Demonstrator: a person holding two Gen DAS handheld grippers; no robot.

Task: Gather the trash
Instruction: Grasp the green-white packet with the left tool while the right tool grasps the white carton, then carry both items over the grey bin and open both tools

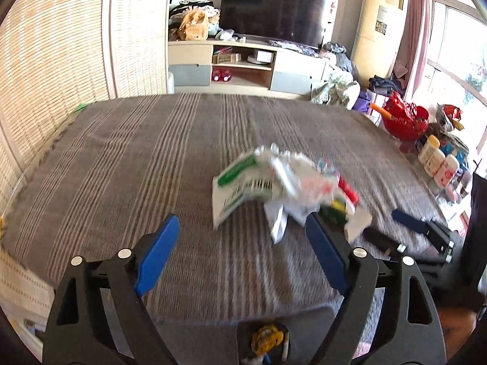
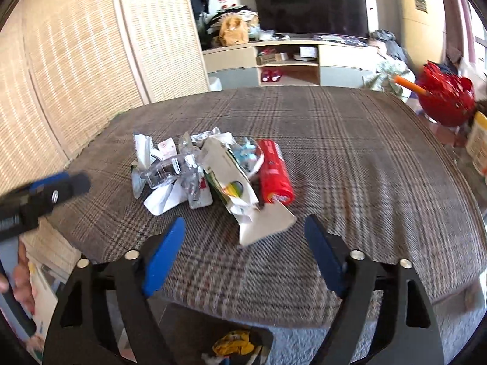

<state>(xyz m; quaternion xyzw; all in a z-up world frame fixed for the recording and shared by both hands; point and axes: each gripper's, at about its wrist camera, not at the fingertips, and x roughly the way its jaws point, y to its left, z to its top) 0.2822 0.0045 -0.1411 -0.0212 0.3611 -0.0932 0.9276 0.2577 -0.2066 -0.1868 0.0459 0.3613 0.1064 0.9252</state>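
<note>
A heap of trash (image 1: 283, 182) lies in the middle of a table under a brown plaid cloth (image 1: 137, 158). In the right wrist view the heap (image 2: 213, 170) holds a red wrapper roll (image 2: 274, 170), crumpled clear plastic (image 2: 170, 167), torn white paper and a green-printed carton (image 2: 231, 188). My left gripper (image 1: 241, 219) is open just short of the heap, its blue pads empty. My right gripper (image 2: 245, 220) is open too, with a white card edge lying beyond its tips. Each gripper shows in the other's view: the right one (image 1: 395, 228), the left one (image 2: 61, 182).
Below the table's near edge stands a dark bin holding yellow scrap (image 2: 234, 346). A red basket (image 1: 406, 115) and several bottles (image 1: 438, 161) crowd the table's right side. A bamboo screen (image 1: 61, 60) runs along the left, and a TV on a low cabinet (image 1: 271, 15) stands behind.
</note>
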